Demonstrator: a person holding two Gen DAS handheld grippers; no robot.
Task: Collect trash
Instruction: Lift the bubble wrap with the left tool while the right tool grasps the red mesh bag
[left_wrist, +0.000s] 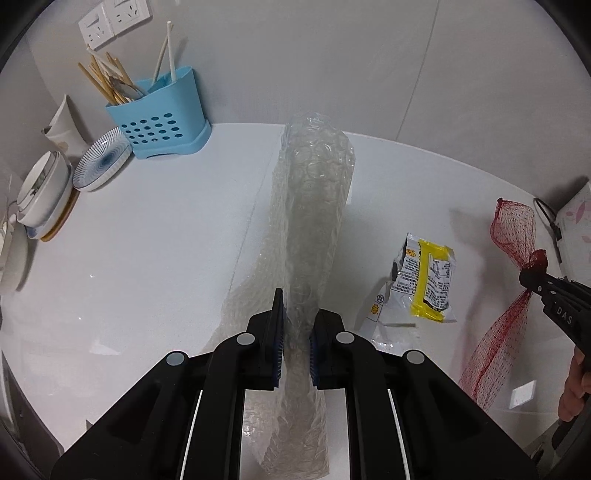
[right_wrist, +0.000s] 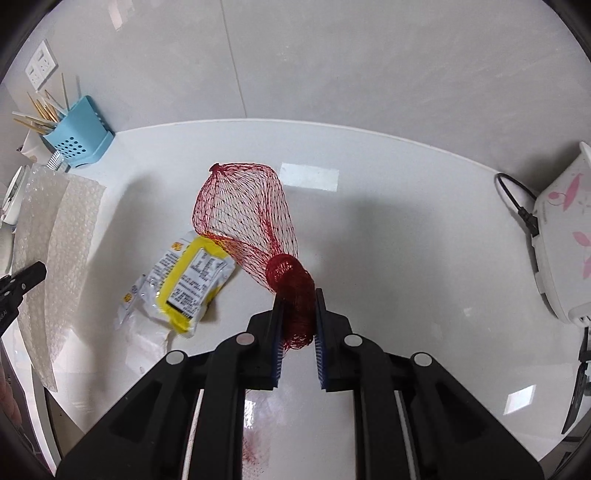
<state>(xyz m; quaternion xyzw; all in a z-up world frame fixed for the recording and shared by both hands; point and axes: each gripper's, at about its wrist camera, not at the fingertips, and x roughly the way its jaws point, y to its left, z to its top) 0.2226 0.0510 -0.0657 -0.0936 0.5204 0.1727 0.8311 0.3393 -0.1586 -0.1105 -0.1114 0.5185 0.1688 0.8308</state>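
On the glossy white round table (left_wrist: 147, 258), the largest piece of trash is a long sheet of clear bubble wrap (left_wrist: 310, 206), dimpled and crinkly, folded lengthwise into a tall strip that rises off the surface. The left gripper (left_wrist: 296, 332) has its black jaws with blue ribbed pads clamped on the strip's lower part, and the sheet runs on below the jaws. Next in size, a red plastic mesh net bag (right_wrist: 247, 210) with open diamond netting and a knotted tip balloons out in front of the right gripper (right_wrist: 298, 325), whose jaws are pressed together on its bunched, gathered neck; the bag seems lifted clear of the table, though the fisheye makes that hard to judge. Between the two, flat on the table, lies a crumpled silver and yellow foil snack wrapper (right_wrist: 184, 284) printed with small black text, torn open at one end. Against the wall stand a light blue perforated plastic utensil holder (left_wrist: 162, 118) with chopsticks and a blue-striped ceramic dish (left_wrist: 103, 158) leaning beside it
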